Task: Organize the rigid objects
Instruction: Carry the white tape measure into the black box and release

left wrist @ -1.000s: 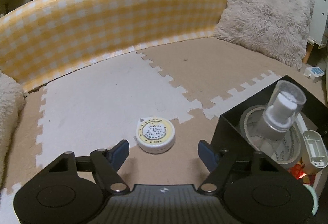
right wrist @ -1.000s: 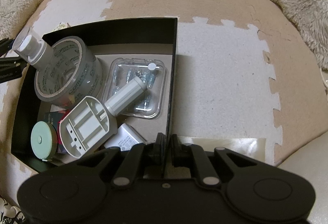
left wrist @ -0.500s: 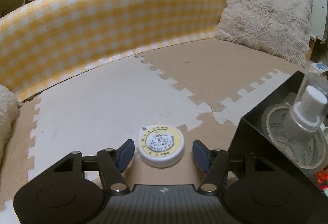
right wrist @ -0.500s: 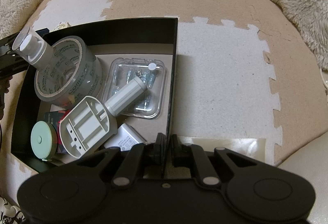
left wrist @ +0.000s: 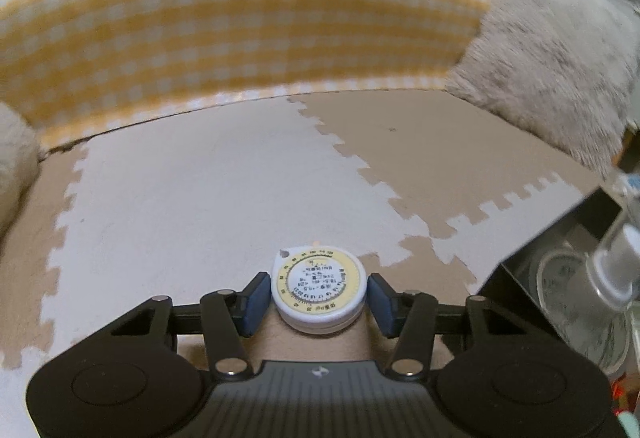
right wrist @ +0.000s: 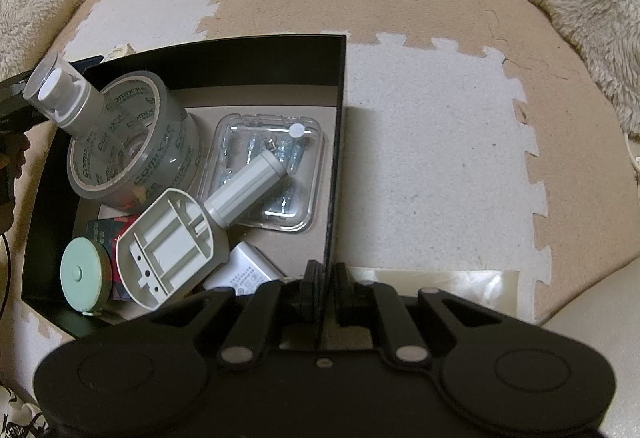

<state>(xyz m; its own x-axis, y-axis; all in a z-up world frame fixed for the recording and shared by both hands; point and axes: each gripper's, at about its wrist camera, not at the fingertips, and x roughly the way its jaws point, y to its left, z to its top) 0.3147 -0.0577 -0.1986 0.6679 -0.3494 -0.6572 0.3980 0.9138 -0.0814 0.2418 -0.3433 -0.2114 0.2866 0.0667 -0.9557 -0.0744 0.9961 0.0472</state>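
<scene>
My left gripper (left wrist: 318,302) is closing with the round tape measure (left wrist: 319,292) sitting right between the fingers, narrow gaps each side. My right gripper (right wrist: 323,288) is clamped on the black box (right wrist: 338,141) wall.

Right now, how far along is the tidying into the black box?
Done: the black box already holds the tape roll, spray bottle, clear plastic case, white charger and green tape measure. In hand: the left gripper has its jaws closing around the round yellow-faced tape measure on the foam mat, while the right gripper pinches the box wall. Left: lifting that piece into the box.
</scene>
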